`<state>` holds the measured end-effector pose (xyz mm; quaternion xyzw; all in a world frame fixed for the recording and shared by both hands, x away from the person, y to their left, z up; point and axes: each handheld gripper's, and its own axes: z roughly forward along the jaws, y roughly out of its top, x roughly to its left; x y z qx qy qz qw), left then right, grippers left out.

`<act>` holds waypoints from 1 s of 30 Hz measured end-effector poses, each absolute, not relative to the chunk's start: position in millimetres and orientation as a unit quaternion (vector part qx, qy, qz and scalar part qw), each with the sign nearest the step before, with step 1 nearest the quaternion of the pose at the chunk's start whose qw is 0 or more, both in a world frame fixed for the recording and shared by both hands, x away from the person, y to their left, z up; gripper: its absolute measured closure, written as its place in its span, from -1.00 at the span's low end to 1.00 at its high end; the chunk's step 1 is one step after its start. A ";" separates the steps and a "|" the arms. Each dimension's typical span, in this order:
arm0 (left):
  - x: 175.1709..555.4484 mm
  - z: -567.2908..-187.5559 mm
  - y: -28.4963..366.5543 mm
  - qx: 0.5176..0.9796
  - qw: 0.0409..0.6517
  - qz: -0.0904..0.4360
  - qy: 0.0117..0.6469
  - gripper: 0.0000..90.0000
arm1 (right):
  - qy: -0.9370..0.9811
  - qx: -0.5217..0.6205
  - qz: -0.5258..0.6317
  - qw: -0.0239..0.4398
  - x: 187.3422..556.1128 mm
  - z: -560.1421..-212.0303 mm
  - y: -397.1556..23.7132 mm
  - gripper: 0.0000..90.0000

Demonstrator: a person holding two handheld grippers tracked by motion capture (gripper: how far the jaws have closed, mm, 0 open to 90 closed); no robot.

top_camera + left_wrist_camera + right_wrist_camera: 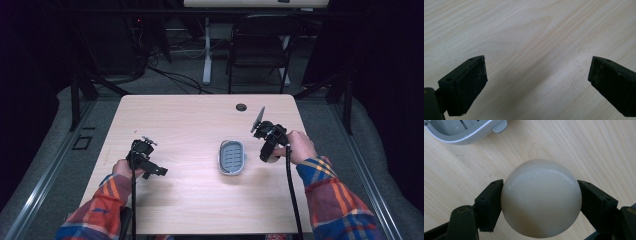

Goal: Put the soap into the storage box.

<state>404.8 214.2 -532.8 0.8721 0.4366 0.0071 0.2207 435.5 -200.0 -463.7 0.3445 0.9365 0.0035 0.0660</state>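
Counter (200,120), pale wood: one grey ribbed tray (232,157), right of centre. Right gripper (540,202), toward the right edge just beside the tray: fingers (489,202) clenched on a cream ball (541,197). Left gripper (536,75), near the left edge: fingers (471,82) spread wide, released, over bare wood.

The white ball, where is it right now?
The white ball is clamped between the right tongs in the right gripper view, above the wooden table. The grey tray lies just to its left in the high view.
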 end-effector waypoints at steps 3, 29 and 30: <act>405.0 -533.0 214.4 0.872 0.220 0.007 0.437 -0.96 | 0.937 0.342 0.010 0.068 435.6 -461.2 -195.3 -0.45; 404.5 -533.7 214.1 0.870 0.223 0.003 0.439 -0.96 | 0.946 0.315 0.015 0.073 444.6 -442.0 -160.6 -0.45; 404.4 -533.7 214.1 0.870 0.223 0.002 0.439 -0.96 | 0.948 0.310 0.013 0.073 445.7 -441.1 -159.2 -0.45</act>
